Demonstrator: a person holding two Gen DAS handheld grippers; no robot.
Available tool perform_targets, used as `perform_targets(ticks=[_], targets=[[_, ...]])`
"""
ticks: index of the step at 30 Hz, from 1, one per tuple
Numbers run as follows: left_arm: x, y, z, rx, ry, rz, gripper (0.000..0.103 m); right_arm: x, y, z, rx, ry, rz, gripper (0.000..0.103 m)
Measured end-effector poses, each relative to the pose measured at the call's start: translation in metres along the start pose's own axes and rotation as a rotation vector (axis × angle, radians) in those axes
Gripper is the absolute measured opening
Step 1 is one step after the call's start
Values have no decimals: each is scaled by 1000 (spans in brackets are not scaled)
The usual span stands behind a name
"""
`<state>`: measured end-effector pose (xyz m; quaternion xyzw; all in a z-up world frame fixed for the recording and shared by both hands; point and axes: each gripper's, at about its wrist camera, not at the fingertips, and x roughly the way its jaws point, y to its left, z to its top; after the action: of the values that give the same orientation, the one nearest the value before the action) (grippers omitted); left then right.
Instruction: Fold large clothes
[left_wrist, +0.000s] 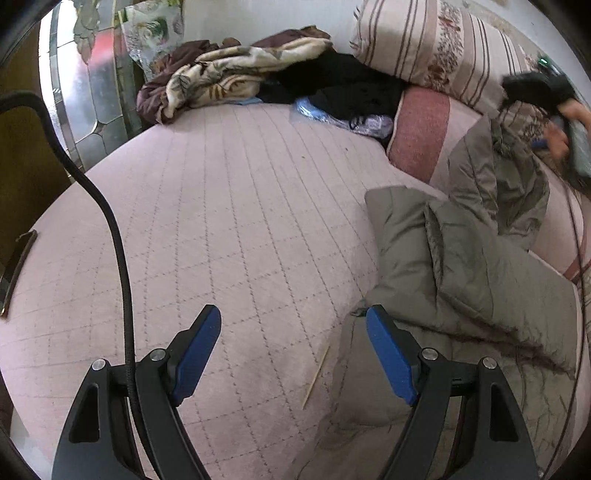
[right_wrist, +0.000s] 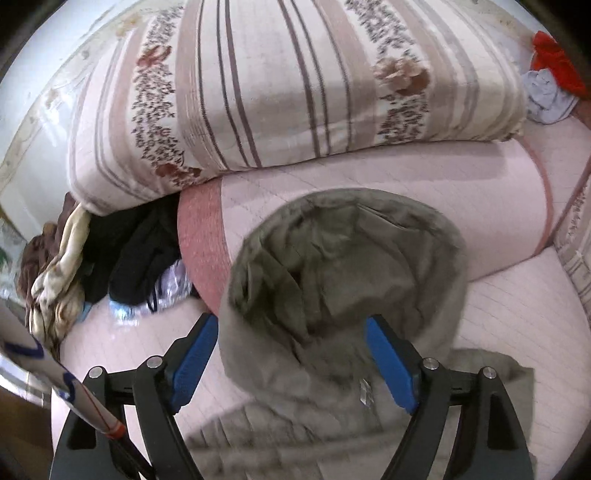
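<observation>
An olive-grey padded coat (left_wrist: 461, 258) lies rumpled on the pink quilted bed (left_wrist: 221, 221), at the right of the left wrist view. My left gripper (left_wrist: 293, 317) is open and empty, over the bed at the coat's left edge; its right finger (left_wrist: 391, 358) is above the coat's fabric. In the right wrist view the coat's fur-trimmed hood (right_wrist: 343, 266) lies open in front of my right gripper (right_wrist: 291, 328), which is open with the hood's base between its fingers. The right gripper also shows far right in the left wrist view (left_wrist: 543, 92), blurred.
A striped floral duvet (right_wrist: 295, 85) sits on a pink rolled quilt (right_wrist: 406, 206) at the back. A pile of black clothes (left_wrist: 343, 88) and a beige and brown blanket (left_wrist: 229, 74) lie at the bed's far end. A thin wooden stick (left_wrist: 316, 376) lies by the coat.
</observation>
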<state>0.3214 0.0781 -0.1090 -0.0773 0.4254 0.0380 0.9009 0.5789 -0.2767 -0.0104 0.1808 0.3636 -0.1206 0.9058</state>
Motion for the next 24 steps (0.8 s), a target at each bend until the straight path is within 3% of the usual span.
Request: perform_targets(ticks=[8, 10, 11, 12, 14, 18, 24], targets=[[12, -17, -6, 61, 22, 1, 80, 58, 6, 18, 80, 17, 10, 88], [15, -17, -7, 58, 35, -9, 80, 67, 6, 18, 83, 18, 1, 82], [16, -17, -8, 56, 40, -10, 80, 70, 5, 17, 79, 19, -5, 54], [18, -17, -8, 54, 45, -7, 80, 74, 4, 16, 76, 38, 17, 10], [18, -17, -7, 50, 49, -6, 80, 75, 0, 13, 87, 80, 65, 7], [12, -16, -4, 38, 42, -21, 80, 34, -7, 1, 12, 26, 54, 6], [0, -9, -3, 11, 31, -44, 80, -61, -22, -46, -78, -10, 118, 6]])
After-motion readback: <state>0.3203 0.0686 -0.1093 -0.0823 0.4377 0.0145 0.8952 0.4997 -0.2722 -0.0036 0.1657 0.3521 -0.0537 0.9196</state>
